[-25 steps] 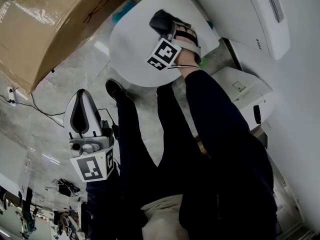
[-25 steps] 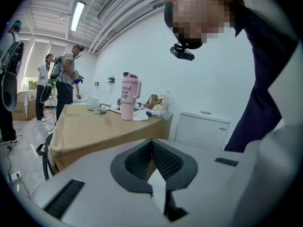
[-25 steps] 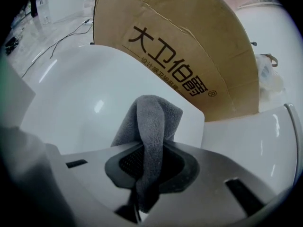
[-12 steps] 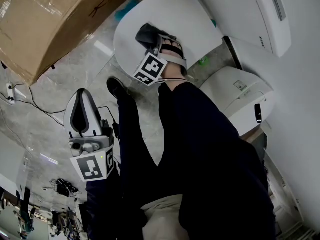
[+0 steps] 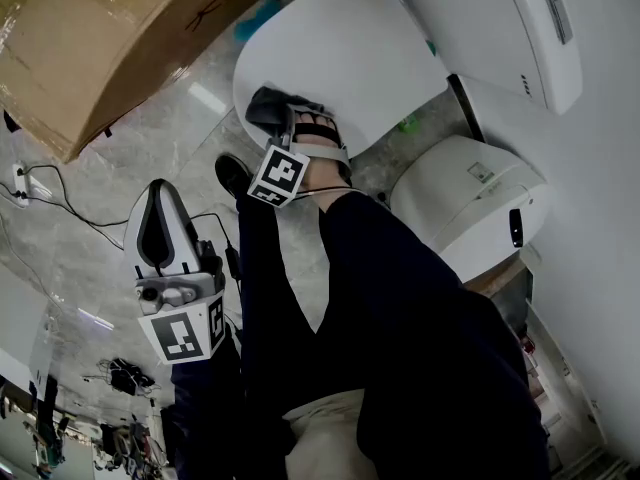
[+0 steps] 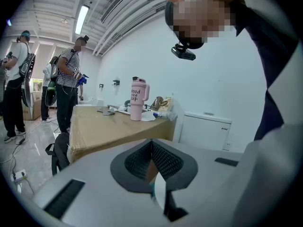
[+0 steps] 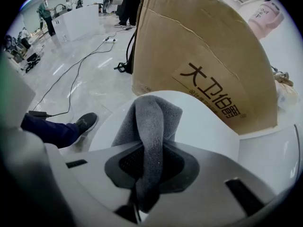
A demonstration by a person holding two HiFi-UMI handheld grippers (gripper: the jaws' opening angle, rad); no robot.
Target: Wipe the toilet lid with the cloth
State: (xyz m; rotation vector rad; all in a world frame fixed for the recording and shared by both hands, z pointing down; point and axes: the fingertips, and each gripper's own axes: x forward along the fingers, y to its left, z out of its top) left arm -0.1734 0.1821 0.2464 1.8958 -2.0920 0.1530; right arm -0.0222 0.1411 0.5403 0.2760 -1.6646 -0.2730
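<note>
Our right hand-held gripper (image 5: 266, 110) pinches the cloth (image 7: 149, 126) against the toilet lid (image 5: 350, 58) for wiping, while our left hand-held gripper (image 5: 158, 213) hangs aside, closed and empty.

A grey, fleecy, folded cloth (image 7: 150, 122), pinched upright by the right gripper (image 7: 147, 167), rests on the closed, glossy white oval toilet lid (image 5: 350, 58) near its 8 o'clock rim.

A big cardboard box (image 5: 100, 38) stands on the pale marble floor (image 5: 140, 148), with cables (image 5: 45, 200) trailing beside it and a black shoe (image 5: 232, 176) nearby. Elsewhere, a pink tumbler (image 6: 137, 98) stands on a brown-wrapped surface (image 6: 104, 126). People (image 6: 70, 79) stand beyond it.
</note>
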